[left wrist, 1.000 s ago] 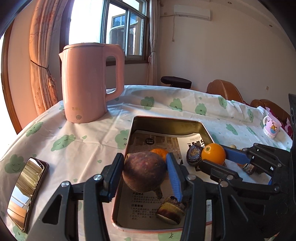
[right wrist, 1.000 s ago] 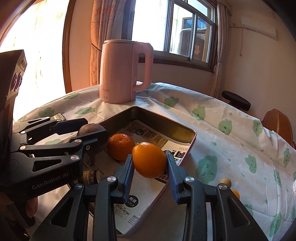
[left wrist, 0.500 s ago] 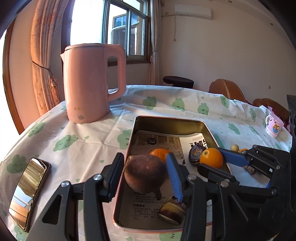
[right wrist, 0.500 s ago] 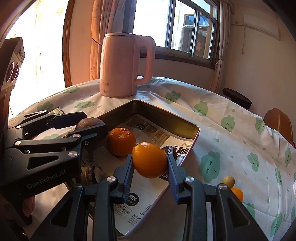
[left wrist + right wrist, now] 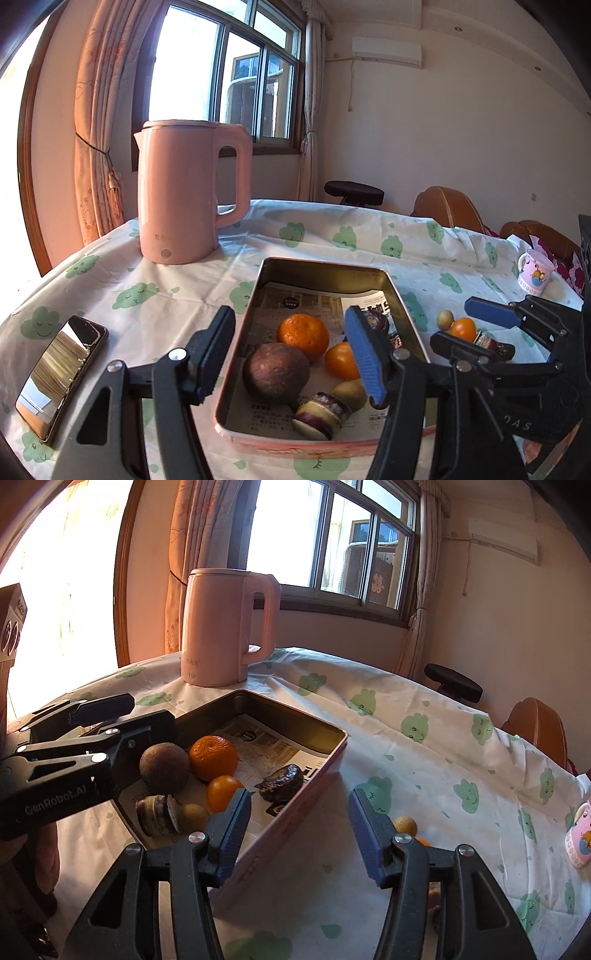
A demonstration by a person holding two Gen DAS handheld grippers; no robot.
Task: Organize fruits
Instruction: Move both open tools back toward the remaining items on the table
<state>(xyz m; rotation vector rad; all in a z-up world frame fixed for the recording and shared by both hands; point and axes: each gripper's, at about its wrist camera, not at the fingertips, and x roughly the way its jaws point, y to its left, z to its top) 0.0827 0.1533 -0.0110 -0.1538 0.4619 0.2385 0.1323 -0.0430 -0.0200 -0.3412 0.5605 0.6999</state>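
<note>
The right gripper (image 5: 299, 827) hides part of the fruits (image 5: 405, 826) beside the tray (image 5: 334, 760). Both grippers, left gripper (image 5: 290, 356) too, are opening, empty; a kettle (image 5: 181, 192) stands behind.

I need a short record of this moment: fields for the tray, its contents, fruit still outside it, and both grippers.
tray: metal rectangular tray, lined with printed paper
in tray: brown round fruit, large orange mandarin, smaller orange
outside: small orange and yellowish small fruit on the tablecloth
left gripper: opening, pads clear of the brown round fruit
right gripper: opening, nothing between pads
</note>
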